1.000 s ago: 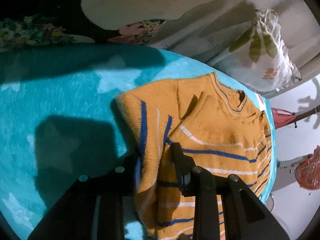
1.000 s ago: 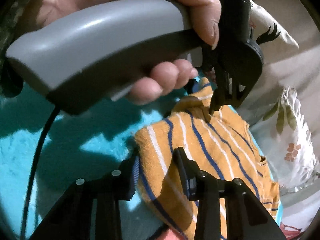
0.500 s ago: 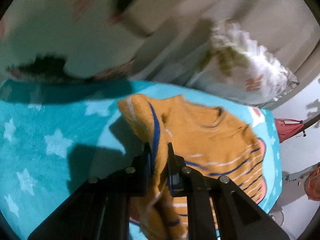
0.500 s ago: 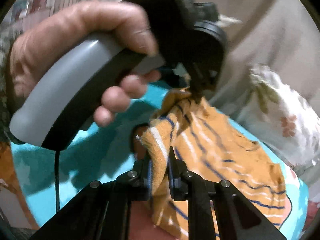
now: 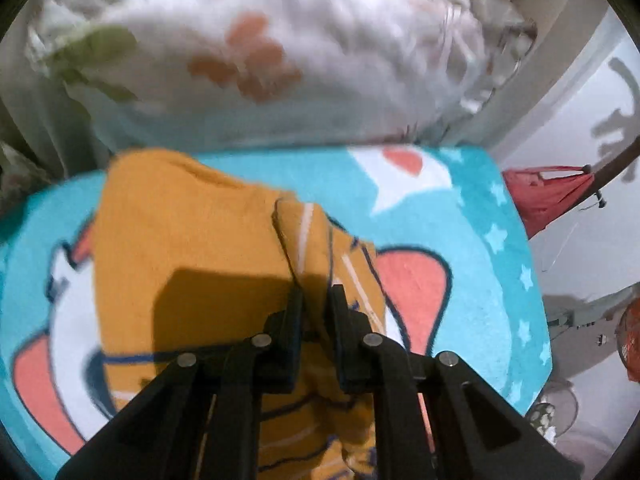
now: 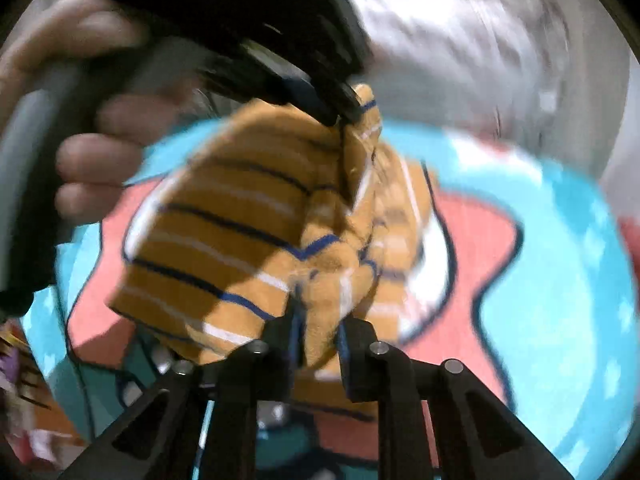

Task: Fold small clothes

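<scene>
Both grippers pinch the orange striped sweater (image 5: 192,240) over the blue blanket (image 5: 480,240): left gripper (image 5: 316,300) clamped tight, right gripper (image 6: 318,316) easing open around bunched cloth.

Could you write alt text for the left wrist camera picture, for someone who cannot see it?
A black two-finger left gripper pinches a fold of an orange knitted striped sweater above a turquoise cartoon-print blanket. A blurred white floral pillow lies behind.
</scene>
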`<state>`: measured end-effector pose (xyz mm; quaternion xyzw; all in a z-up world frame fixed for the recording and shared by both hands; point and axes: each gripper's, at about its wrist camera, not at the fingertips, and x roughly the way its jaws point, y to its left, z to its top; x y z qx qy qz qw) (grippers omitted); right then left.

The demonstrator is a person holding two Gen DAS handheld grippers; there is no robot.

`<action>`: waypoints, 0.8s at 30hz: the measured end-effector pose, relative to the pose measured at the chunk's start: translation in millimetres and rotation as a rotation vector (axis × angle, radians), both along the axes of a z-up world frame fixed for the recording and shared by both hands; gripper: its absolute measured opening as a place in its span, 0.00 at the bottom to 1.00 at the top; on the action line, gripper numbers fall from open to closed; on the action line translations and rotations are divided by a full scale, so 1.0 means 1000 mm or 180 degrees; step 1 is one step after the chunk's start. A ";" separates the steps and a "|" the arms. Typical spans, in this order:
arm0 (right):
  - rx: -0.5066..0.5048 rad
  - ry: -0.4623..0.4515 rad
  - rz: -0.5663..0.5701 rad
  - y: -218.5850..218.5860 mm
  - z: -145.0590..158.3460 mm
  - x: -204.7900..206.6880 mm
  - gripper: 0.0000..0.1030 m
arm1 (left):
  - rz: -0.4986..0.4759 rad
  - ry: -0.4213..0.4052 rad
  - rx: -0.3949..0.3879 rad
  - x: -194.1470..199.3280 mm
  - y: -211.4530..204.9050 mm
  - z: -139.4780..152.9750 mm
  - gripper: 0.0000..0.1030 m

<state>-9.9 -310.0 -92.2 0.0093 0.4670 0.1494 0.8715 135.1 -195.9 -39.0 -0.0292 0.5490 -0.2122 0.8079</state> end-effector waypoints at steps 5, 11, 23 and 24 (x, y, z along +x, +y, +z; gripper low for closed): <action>0.0562 0.0045 -0.0147 -0.055 0.013 -0.005 0.33 | 0.0179 -0.0145 -0.0124 -0.028 0.037 0.023 0.41; 0.1009 -0.0008 -0.0238 -0.075 0.034 0.048 0.44 | 0.0726 -0.0383 0.0260 -0.066 0.107 0.037 0.52; 0.1197 0.0587 -0.0175 -0.069 -0.003 0.103 0.07 | 0.1408 -0.0077 0.0296 -0.118 0.165 -0.011 0.52; 0.1145 0.0651 -0.0198 -0.071 -0.008 0.106 0.07 | 0.1405 -0.0052 0.0305 -0.117 0.165 -0.015 0.52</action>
